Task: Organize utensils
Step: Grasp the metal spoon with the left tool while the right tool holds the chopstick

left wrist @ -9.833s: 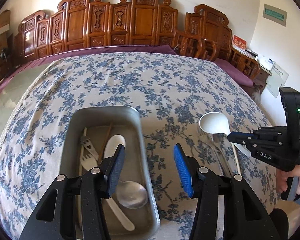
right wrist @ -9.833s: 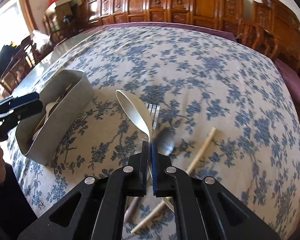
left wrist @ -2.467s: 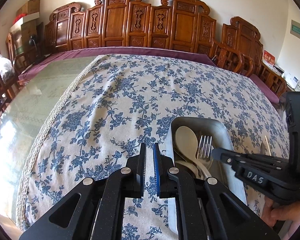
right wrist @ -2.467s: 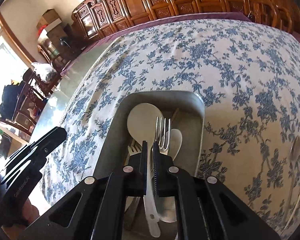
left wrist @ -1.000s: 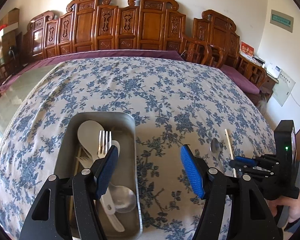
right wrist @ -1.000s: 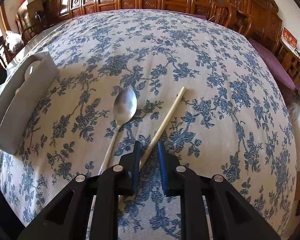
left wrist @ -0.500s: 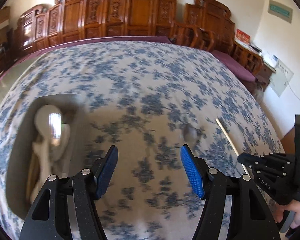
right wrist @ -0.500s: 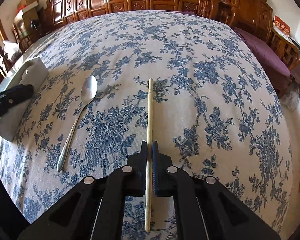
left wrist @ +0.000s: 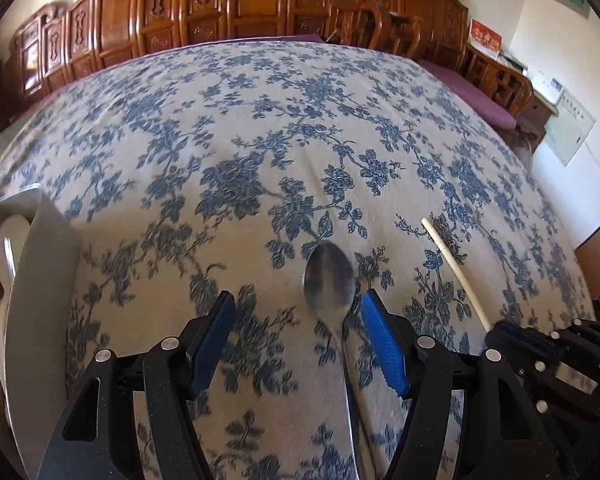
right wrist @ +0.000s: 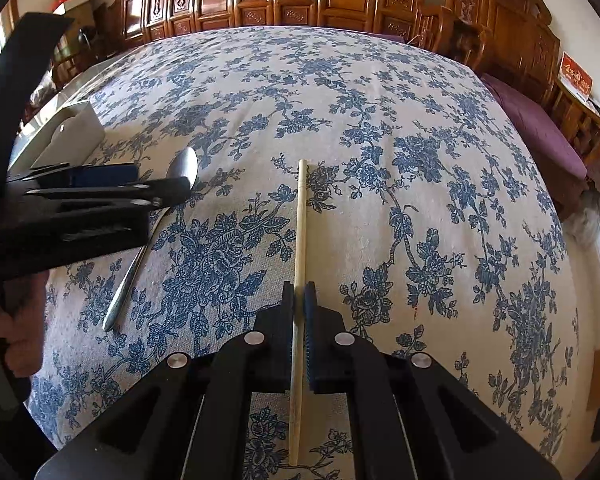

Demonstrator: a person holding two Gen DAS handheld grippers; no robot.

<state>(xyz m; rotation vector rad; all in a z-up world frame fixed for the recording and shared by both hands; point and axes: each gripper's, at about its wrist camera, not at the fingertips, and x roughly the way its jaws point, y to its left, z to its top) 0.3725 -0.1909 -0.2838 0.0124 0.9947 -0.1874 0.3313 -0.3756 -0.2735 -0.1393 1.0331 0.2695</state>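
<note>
A metal spoon [left wrist: 329,280] lies on the blue-flowered tablecloth, its bowl just ahead of my left gripper [left wrist: 296,308], whose jaws stand open with the handle running back between them. The same spoon [right wrist: 129,276] shows in the right wrist view, partly under the left gripper [right wrist: 156,190]. My right gripper [right wrist: 299,294] is shut on a pale wooden chopstick [right wrist: 300,236] that points away along the cloth. That chopstick [left wrist: 456,270] and the right gripper [left wrist: 508,334] appear at the right of the left wrist view. The grey metal tray [left wrist: 40,288] holds a white spoon [left wrist: 6,240].
The tray [right wrist: 74,130] stands at the left side of the table. Carved wooden chairs [left wrist: 260,4] line the far edge, with a purple cushioned bench [right wrist: 540,124] to the right. A hand [right wrist: 16,320] grips the left tool's handle.
My left gripper has swung right from over the tray and come down over the metal spoon. My right gripper closed on the chopstick and has since stayed still.
</note>
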